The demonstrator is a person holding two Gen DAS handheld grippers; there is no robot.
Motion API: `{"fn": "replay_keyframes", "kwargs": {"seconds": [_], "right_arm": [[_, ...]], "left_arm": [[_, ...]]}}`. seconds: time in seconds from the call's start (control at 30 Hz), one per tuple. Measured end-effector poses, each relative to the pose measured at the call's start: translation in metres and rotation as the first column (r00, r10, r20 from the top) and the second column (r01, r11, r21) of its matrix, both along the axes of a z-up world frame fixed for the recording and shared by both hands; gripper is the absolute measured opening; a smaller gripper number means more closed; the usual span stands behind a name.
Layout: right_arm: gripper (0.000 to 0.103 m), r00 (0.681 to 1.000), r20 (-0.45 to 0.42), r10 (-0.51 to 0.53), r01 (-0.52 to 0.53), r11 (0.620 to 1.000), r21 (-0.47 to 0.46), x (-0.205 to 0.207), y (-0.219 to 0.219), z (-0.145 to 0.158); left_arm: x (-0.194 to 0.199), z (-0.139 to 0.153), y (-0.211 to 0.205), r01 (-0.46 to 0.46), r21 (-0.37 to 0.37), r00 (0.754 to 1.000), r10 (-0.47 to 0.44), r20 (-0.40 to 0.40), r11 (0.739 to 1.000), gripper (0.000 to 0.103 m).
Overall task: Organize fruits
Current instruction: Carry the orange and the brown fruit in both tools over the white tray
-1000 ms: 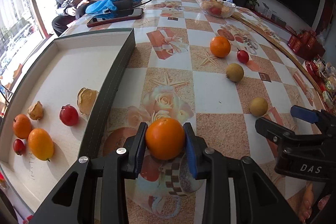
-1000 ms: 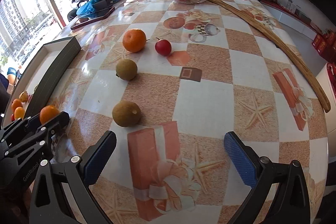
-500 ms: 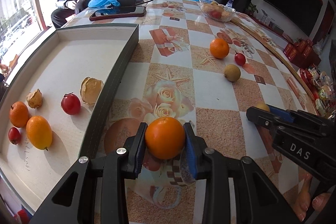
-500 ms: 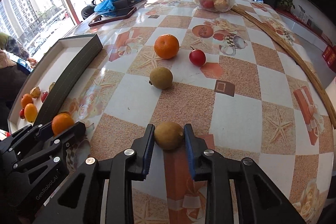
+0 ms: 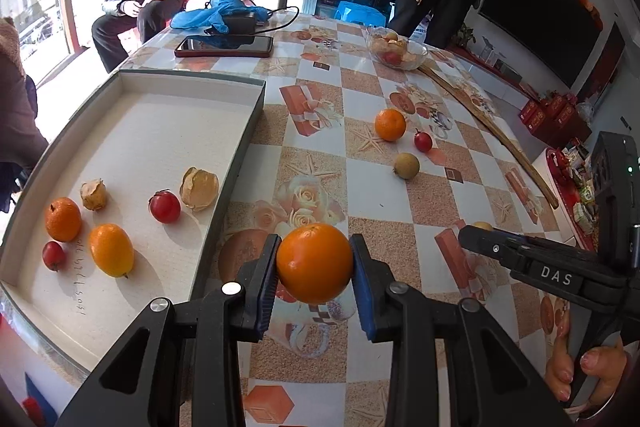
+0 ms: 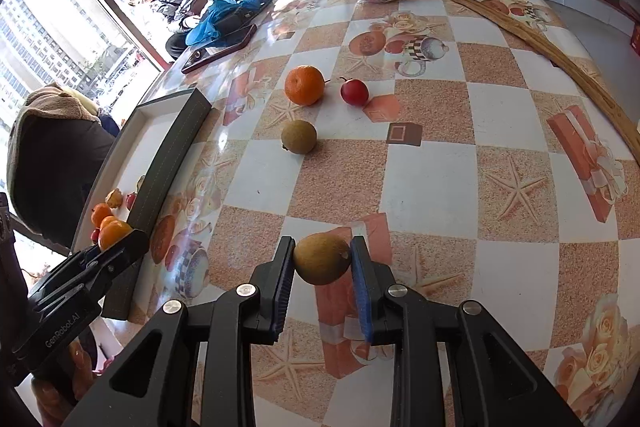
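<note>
Orange [image 5: 314, 262] sits pinched in our left gripper [image 5: 314, 269] above the surface [image 5: 432, 195]. Our right gripper [image 6: 322, 261], spread a second ago, has just closed onto the brown fruit [image 6: 322, 258].

Round orange [image 5: 314, 262] clamped in the left gripper [image 5: 314, 267], tray [image 5: 240, 155] at ten o'clock. Brown fruit [image 6: 322, 258] pinched in the right gripper [image 6: 322, 267]; orange, red, brown fruits loose at twelve.
</note>
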State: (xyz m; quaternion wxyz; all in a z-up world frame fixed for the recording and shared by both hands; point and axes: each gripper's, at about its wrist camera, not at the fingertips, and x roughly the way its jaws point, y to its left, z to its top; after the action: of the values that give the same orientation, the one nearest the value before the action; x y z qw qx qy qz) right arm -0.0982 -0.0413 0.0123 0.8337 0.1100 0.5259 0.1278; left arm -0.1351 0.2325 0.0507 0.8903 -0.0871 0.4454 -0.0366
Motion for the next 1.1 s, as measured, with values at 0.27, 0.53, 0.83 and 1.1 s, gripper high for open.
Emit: {"fn": "replay_keyframes", "kwargs": {"seconds": [0.27, 0.53, 0.83, 1.1], "right_arm": [[0.029, 0.997, 0.021, 0.077, -0.077, 0.997, -0.011, 0.002, 0.038, 0.022], [0.029, 0.984, 0.054, 0.170, -0.169, 0.985, -0.017, 0.010, 0.088, 0.046], [0.029, 0.963, 0.065, 0.263, -0.262, 0.965, -0.026, 0.023, 0.142, 0.058], [0.029, 0.948, 0.039, 0.316, -0.315, 0.948, -0.041, 0.044, 0.182, 0.050]], "left_arm": [[-0.008, 0.030, 0.020, -0.034, 0.033, 0.998, 0.033, 0.053, 0.999, 0.037], [-0.011, 0.050, 0.054, -0.095, 0.057, 0.992, 0.089, 0.094, 0.994, 0.037], [-0.004, 0.064, 0.104, -0.194, 0.078, 0.975, 0.184, 0.122, 0.978, 0.037], [0.009, 0.037, 0.136, -0.273, 0.130, 0.961, 0.266, 0.069, 0.953, 0.037]]}}
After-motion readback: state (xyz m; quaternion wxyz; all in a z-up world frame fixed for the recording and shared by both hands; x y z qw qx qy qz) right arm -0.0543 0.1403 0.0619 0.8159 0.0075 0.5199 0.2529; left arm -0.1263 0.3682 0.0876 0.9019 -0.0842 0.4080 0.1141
